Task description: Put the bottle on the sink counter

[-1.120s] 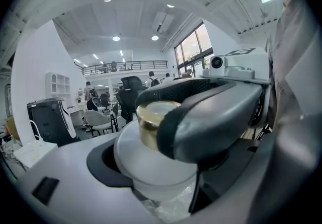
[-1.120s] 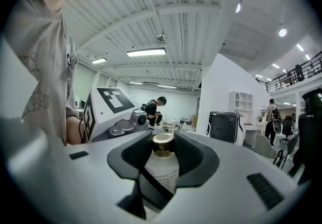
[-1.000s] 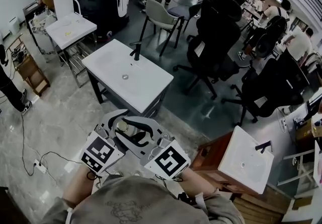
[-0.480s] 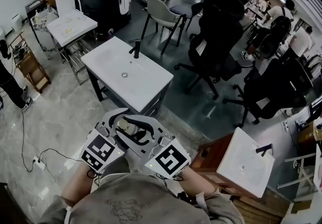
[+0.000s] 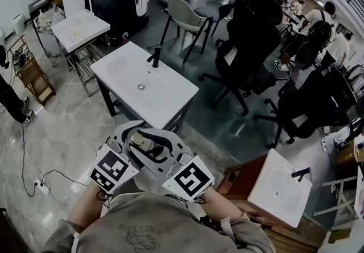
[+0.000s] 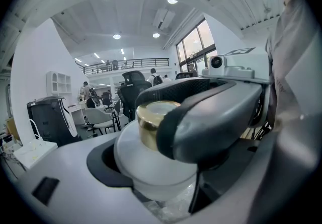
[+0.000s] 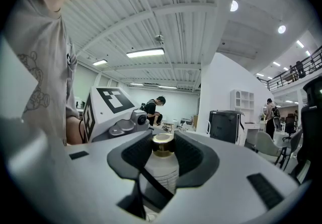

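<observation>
- We see the bottle (image 5: 138, 142) held up in the air close to the person's chest, between the two grippers, well short of the sink counter (image 5: 170, 104).
- The left gripper (image 5: 132, 134) reaches in from the left side of the head view. In its own view the bottle's pale shoulder sits in the dark notch of one jaw, and the other jaw's dark pad lies against the gold cap (image 6: 150, 117), so we read it as clamped on the bottle.
- The right gripper (image 7: 163, 151) reaches in from the right. Its two dark pads press the bottle's neck and cap from both sides, and the pale body hangs below them (upright in that view).
- The sink counter is white and stands on the grey floor ahead of the grippers. It has a black faucet (image 5: 154, 56) at its far edge and a small drain (image 5: 141, 86) in the basin.
- A second white sink (image 5: 278, 186) stands at the lower right, and black office chairs (image 5: 250, 41) stand beyond the counter.
</observation>
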Tool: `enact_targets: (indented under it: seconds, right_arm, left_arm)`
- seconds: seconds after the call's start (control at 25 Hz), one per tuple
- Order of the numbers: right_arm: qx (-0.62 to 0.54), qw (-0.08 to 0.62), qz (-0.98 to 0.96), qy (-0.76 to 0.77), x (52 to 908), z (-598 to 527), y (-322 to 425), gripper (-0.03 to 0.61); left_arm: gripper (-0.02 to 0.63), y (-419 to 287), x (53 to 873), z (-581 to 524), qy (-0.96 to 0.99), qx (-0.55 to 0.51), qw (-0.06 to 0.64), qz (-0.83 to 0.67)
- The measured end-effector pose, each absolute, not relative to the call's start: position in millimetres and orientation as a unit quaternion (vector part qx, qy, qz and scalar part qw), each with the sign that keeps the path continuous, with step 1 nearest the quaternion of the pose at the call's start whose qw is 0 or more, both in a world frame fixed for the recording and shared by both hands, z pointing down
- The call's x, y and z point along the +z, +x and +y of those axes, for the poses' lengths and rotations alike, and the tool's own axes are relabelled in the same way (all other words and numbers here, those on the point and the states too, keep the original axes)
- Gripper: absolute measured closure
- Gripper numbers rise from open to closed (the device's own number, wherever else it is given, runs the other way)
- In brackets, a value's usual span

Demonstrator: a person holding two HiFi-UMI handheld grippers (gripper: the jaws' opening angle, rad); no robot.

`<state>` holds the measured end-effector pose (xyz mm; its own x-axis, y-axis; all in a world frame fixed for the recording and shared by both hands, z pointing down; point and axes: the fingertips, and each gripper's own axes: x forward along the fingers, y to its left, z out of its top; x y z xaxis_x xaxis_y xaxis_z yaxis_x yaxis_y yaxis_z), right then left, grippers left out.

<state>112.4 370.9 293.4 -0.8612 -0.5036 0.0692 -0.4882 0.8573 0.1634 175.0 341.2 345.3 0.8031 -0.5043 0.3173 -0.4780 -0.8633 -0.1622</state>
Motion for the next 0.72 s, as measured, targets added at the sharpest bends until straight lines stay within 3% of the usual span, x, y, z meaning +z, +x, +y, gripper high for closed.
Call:
enact_targets:
  seconds: [0.72]
  right_arm:
    - [-0.038, 0.059, -0.962, 0.264, 314.1, 230.7, 36.3, 0.44]
  left_arm:
    - [0.284, 98.3, 367.7, 204.3, -0.949, -0.191, 0.019, 0.25]
